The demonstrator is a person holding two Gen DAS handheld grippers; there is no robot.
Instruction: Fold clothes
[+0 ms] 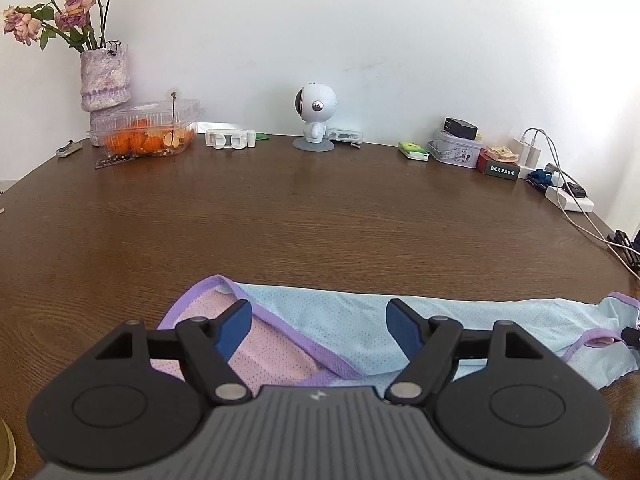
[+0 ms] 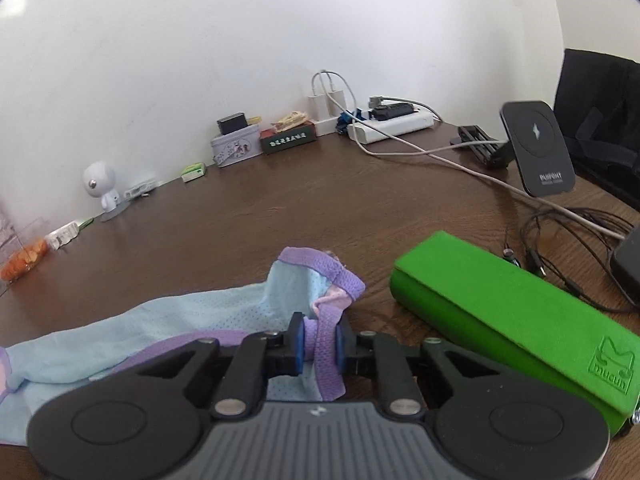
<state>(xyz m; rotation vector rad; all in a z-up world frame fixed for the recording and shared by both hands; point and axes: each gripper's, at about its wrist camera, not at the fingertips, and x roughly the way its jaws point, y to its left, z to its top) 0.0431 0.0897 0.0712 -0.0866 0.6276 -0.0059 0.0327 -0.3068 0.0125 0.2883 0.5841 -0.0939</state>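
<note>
The right gripper (image 2: 319, 347) pinches the purple trim of the blue garment (image 2: 160, 320) at lower centre; the left gripper (image 1: 319, 330) hangs wide above its other end. A thin pinch could slip, and the green case (image 2: 512, 320) nearby might snag.

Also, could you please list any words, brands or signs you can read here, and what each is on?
"mucun": embossed on the green case.
"PURPONT", roughly; blurred: on the black charger stand, under a lightning-bolt sign.
Characters on the dark box: too small to read.
Small logo on each gripper body: no text.
</note>
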